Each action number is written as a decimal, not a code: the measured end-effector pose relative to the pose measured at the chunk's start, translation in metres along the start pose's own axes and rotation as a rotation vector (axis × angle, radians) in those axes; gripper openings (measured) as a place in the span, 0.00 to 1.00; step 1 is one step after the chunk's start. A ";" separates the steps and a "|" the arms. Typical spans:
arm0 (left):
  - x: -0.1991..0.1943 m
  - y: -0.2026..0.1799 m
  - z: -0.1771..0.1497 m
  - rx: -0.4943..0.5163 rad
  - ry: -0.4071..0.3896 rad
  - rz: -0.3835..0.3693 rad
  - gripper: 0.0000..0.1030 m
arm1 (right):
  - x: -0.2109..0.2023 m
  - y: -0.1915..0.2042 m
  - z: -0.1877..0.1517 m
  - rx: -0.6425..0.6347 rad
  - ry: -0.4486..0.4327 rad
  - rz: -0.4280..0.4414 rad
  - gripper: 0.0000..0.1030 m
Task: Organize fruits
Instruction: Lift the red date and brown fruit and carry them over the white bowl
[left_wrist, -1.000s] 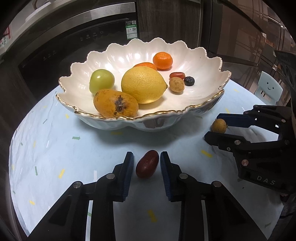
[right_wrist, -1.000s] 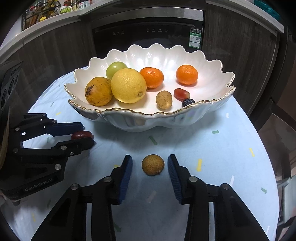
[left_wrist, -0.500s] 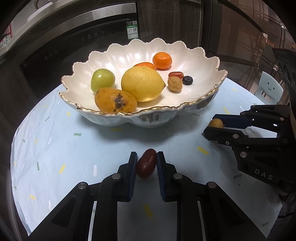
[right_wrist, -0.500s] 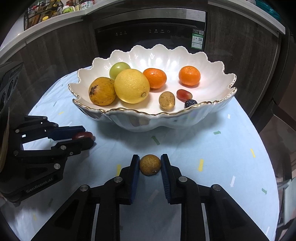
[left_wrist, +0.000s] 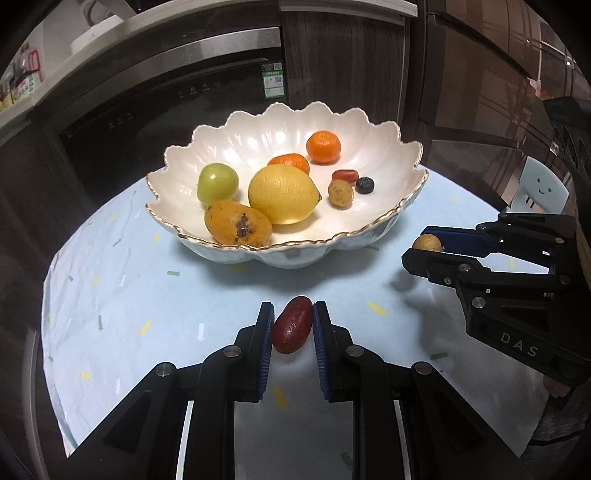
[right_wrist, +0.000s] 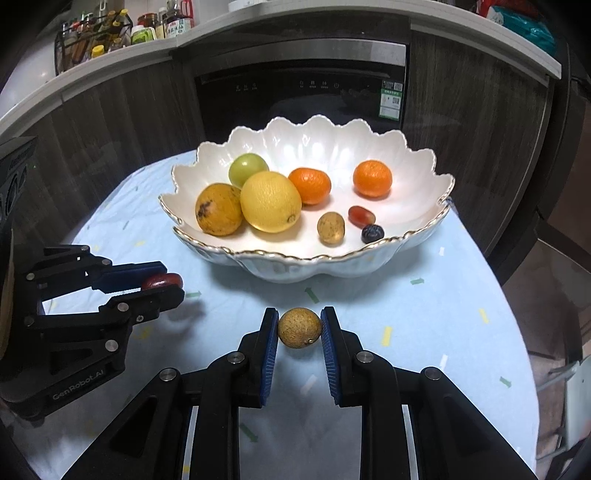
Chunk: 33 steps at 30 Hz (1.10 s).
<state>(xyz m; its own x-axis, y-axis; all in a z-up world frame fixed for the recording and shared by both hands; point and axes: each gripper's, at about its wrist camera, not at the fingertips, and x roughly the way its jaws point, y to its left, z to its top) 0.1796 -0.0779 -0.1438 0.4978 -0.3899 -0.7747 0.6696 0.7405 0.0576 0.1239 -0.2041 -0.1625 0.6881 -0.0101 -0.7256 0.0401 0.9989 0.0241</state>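
Claws work side by side before the white bowl (left_wrist: 388, 225) on the tabletop (left_wrist: 147, 295). Left claw (left_wrist: 293, 317) is closed on a dark red fruit (left_wrist: 292, 325); right claw (right_wrist: 299, 325) has just closed on a small brown fruit (right_wrist: 299, 328).

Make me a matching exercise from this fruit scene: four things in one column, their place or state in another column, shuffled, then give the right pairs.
Things:
1. dark red fruit
2. tan round fruit
3. lemon
4. blueberry

Places:
A. middle of the white bowl, beside the spotted orange-yellow fruit
B. clamped in the right gripper
C. in the bowl near its rim, next to a small red fruit
D. clamped in the left gripper

Pairs: 1-D, 2-B, 3-A, 4-C
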 end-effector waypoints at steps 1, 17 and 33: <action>-0.003 0.000 0.000 -0.007 -0.003 0.007 0.21 | -0.003 0.000 0.001 0.001 -0.006 0.001 0.24; -0.042 -0.007 0.015 -0.091 -0.059 0.064 0.21 | -0.044 0.001 0.018 -0.008 -0.091 0.009 0.24; -0.048 -0.022 0.049 -0.117 -0.093 0.068 0.21 | -0.063 -0.029 0.041 0.006 -0.145 -0.019 0.24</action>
<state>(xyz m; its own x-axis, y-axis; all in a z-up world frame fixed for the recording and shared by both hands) 0.1676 -0.1022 -0.0771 0.5920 -0.3816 -0.7098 0.5665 0.8235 0.0298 0.1089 -0.2340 -0.0889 0.7843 -0.0358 -0.6193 0.0583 0.9982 0.0162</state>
